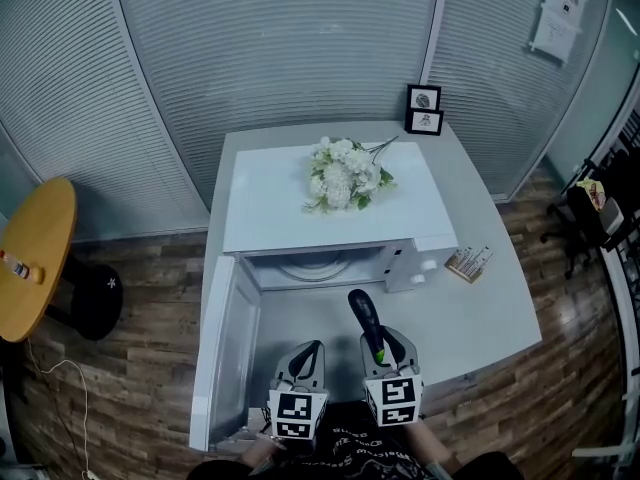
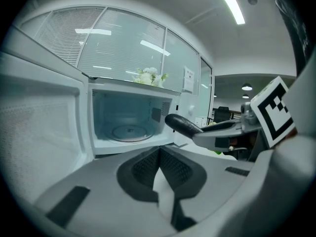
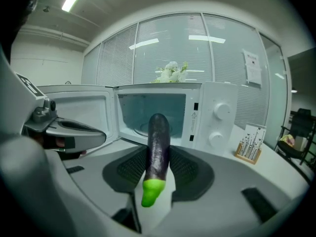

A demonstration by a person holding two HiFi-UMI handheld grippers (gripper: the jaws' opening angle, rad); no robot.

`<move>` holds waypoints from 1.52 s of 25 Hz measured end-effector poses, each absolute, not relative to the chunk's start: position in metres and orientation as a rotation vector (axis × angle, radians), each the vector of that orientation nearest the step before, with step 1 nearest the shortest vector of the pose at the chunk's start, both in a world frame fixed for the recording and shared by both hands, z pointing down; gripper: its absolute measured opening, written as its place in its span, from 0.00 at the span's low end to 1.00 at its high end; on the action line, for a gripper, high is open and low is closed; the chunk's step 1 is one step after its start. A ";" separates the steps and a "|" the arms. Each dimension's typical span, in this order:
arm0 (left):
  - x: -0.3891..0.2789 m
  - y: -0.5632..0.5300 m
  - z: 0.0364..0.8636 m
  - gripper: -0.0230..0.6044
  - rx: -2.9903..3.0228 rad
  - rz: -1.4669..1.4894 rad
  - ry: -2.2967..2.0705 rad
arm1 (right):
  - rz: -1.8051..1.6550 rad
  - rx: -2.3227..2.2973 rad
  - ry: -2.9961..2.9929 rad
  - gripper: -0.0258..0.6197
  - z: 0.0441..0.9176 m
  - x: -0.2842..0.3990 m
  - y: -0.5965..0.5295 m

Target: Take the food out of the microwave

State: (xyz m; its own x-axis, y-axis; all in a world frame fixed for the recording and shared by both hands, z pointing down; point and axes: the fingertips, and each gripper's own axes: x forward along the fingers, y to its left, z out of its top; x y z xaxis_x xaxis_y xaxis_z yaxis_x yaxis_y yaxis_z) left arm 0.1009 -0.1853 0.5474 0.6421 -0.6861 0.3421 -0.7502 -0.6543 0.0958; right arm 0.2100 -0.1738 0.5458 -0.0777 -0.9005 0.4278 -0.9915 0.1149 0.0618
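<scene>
While clamped between the right gripper's (image 3: 159,157) jaws, a dark purple eggplant (image 3: 159,130) with a bright green stem end is held outside the microwave (image 3: 207,117), before its opening | left gripper's (image 2: 159,162) jaws are closed together, nothing between | door (image 1: 225,348) is swung wide to the left; bare table (image 1: 490,318) is seen to the right.

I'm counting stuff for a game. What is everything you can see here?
microwave: one, white, on the table, door open
glass plate: one, clear, inside the microwave
flowers: one bunch, white, atop the microwave
picture frames: two, black, table's far corner
card stand: one, wooden, right of the microwave
table: one, light grey, under the microwave
round table: one, yellow, far left
eggplant: one, purple with green stem, in the right tool
left tool: one, grey, shut and empty
right tool: one, grey, shut on the eggplant
</scene>
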 end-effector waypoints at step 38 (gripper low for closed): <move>0.088 -0.190 0.544 0.05 2.640 0.398 -1.248 | 0.376 1.906 -2.055 0.26 0.542 0.212 -0.159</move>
State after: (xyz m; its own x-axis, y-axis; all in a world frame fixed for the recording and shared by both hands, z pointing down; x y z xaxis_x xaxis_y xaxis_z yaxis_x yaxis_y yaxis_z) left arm 0.0880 -0.1898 0.5437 0.6087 -0.7254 0.3215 -0.7775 -0.6261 0.0594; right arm 0.2115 -0.1587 0.5419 -0.0646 -0.9148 0.3988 -0.9967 0.0789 0.0195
